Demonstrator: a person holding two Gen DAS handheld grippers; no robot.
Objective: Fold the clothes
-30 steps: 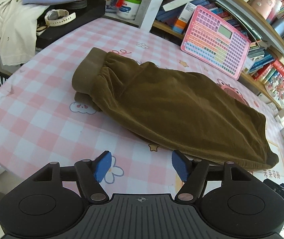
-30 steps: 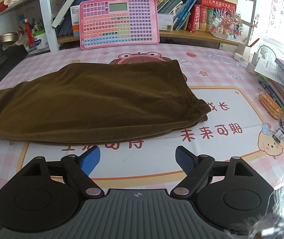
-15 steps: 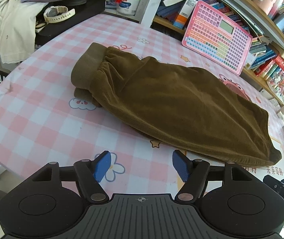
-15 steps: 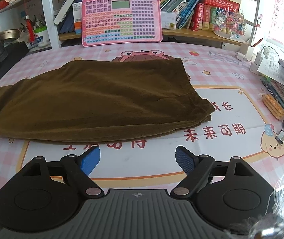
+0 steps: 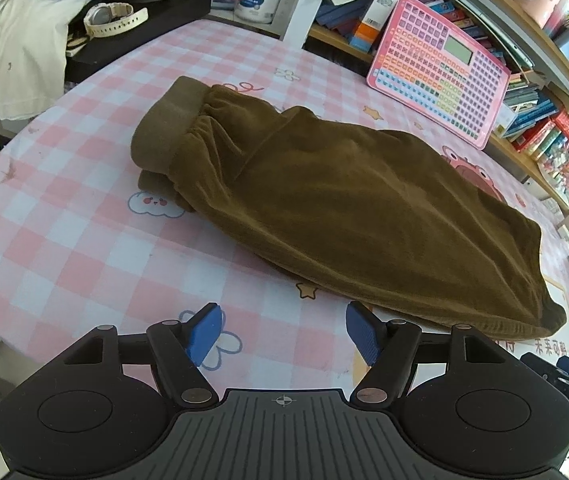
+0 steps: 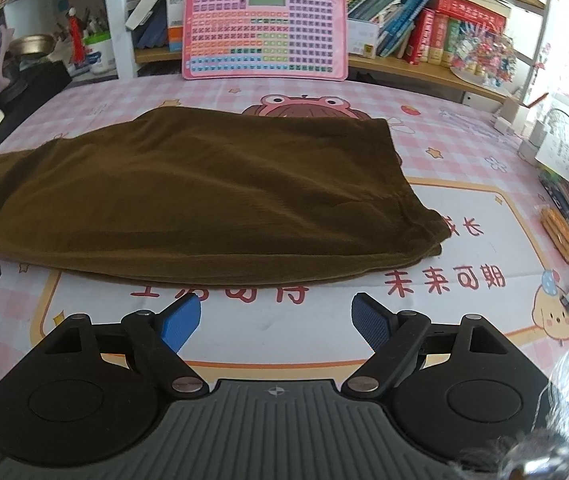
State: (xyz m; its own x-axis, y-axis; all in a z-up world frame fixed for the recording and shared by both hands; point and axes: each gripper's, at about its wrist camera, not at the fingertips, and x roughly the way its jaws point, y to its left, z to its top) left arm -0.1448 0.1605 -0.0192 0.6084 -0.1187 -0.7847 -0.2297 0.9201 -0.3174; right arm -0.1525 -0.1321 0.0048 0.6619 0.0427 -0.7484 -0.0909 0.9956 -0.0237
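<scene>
A pair of olive-brown velvet trousers (image 5: pixel 348 208) lies folded lengthwise on the pink checked table (image 5: pixel 68 232), waistband at the left end, leg hems at the right. It also shows in the right wrist view (image 6: pixel 204 196). My left gripper (image 5: pixel 284 330) is open and empty, a short way back from the trousers' near edge, nearer the waistband half. My right gripper (image 6: pixel 276 320) is open and empty, just short of the near edge by the hem end (image 6: pixel 424 236).
A pink keyboard toy (image 6: pixel 264 30) leans against bookshelves (image 6: pixel 424 28) behind the table. A black stand with a white watch (image 5: pixel 114 18) and pale clothes (image 5: pixel 16 48) sits at the left. Books and small items (image 6: pixel 564 228) line the right edge.
Both grippers have pulled back and risen slightly, so the trousers sit a little further off. The trousers have not moved. Both grippers stay open.
</scene>
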